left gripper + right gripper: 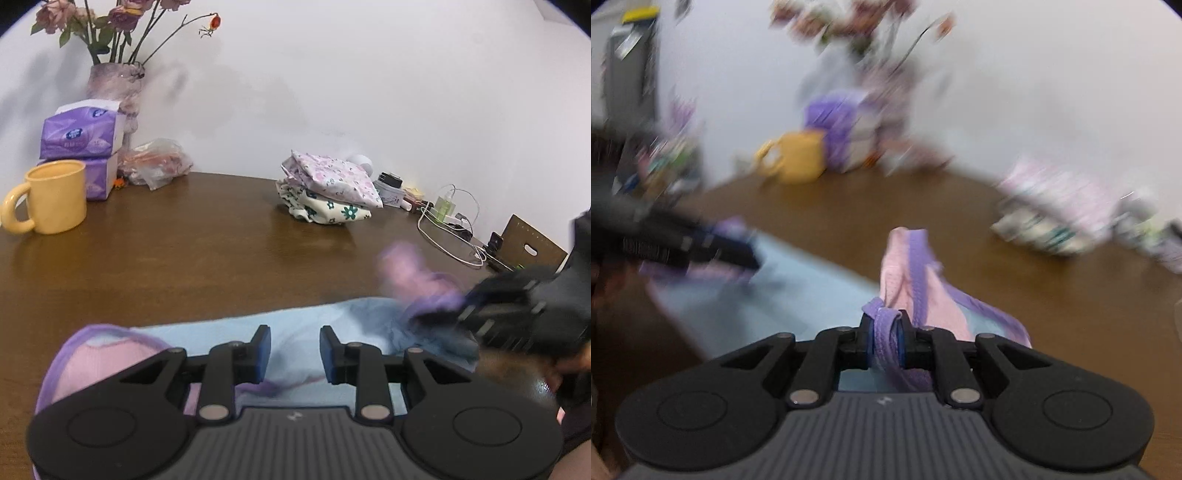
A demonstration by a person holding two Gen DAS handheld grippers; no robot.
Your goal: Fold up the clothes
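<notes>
**A:** What takes up the most room?

**B:** The brown wooden bench point(184, 258). It runs back to a white wall point(369, 74). Lying flat on its near edge is the garment point(306, 328), pale blue with pink panels and purple trim.

**A:** And next in size?

**B:** A stack of folded clothes point(328, 192) sits well back on the bench, a pink floral piece on top of a white one with dark green flowers. Over at the far left stand two purple tissue packs point(81, 133), one on the other. A vase of dried flowers point(118, 88) is just behind them and a yellow mug point(55, 201) is in front.

**A:** What are the claws doing?

**B:** The left claw point(294, 352) hangs over the blue middle of the garment. Its blue pads stand a little apart and nothing is between them. The right claw point(886, 339) is clamped on the purple trim, with a pink corner of the garment lifted and standing up beyond its fingers. In the left wrist view it appears blurred at the right edge.

**A:** Anything smaller?

**B:** A crinkled plastic bag point(157, 162) lies beside the vase. White cables point(450, 236) and a few small bottles trail along the far right of the bench.
</notes>
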